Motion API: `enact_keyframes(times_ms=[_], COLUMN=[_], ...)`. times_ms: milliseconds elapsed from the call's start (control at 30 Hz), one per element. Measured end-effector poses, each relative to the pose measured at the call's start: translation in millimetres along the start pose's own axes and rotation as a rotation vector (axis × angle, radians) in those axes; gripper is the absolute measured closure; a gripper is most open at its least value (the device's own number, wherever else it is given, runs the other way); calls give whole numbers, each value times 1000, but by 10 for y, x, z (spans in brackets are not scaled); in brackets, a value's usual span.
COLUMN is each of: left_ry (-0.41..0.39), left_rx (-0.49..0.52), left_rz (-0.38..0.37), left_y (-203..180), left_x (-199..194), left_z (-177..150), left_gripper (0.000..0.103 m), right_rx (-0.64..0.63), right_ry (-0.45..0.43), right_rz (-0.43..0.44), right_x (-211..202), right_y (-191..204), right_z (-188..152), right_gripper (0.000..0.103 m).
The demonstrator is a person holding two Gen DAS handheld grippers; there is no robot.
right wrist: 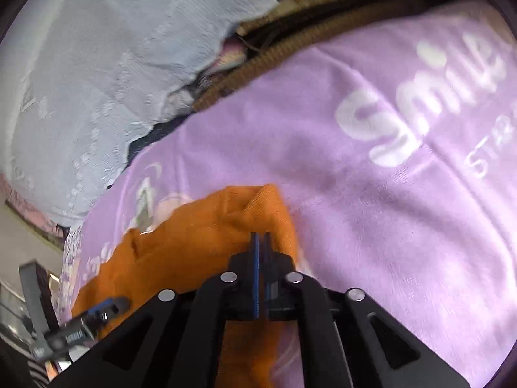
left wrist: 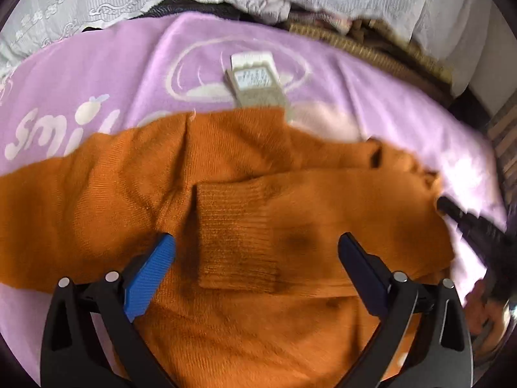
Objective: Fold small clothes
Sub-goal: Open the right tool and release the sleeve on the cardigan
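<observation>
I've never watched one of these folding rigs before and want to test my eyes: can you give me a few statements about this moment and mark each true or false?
1. The left gripper is open above the orange sweater. True.
2. The right gripper is open and holds nothing. False: its fingers are shut on the sweater's fabric.
3. One ribbed sleeve cuff lies folded across the sweater. True.
4. The sweater lies on a green blanket. False: the blanket is purple, with white lettering.
5. A small tag lies beyond the sweater. True.

Orange sweater [left wrist: 226,213]: ribbed matt knit; blanket [left wrist: 371,84]: soft fleece.
</observation>
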State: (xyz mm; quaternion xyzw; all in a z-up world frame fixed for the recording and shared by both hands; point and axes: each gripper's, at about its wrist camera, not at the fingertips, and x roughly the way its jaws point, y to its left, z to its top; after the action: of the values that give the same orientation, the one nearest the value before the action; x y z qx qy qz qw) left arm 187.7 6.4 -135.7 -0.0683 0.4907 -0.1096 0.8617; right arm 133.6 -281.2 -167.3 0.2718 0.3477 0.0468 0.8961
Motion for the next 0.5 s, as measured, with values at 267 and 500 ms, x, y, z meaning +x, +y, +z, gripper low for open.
enact_keyframes(times_ms=[267, 500], left_ry=[55, -36], left_rx=[41, 0], left_rz=[66, 10], left_y=[-63, -15], left_x=[227, -155], left_z=[-52, -27], left_gripper=[4, 5], right_rx=[-176, -187], right_ry=[133, 46], right_rz=[-4, 7], right_x=[-63, -262], right_y=[28, 286], right_z=[-418, -136], right_gripper=[103, 98])
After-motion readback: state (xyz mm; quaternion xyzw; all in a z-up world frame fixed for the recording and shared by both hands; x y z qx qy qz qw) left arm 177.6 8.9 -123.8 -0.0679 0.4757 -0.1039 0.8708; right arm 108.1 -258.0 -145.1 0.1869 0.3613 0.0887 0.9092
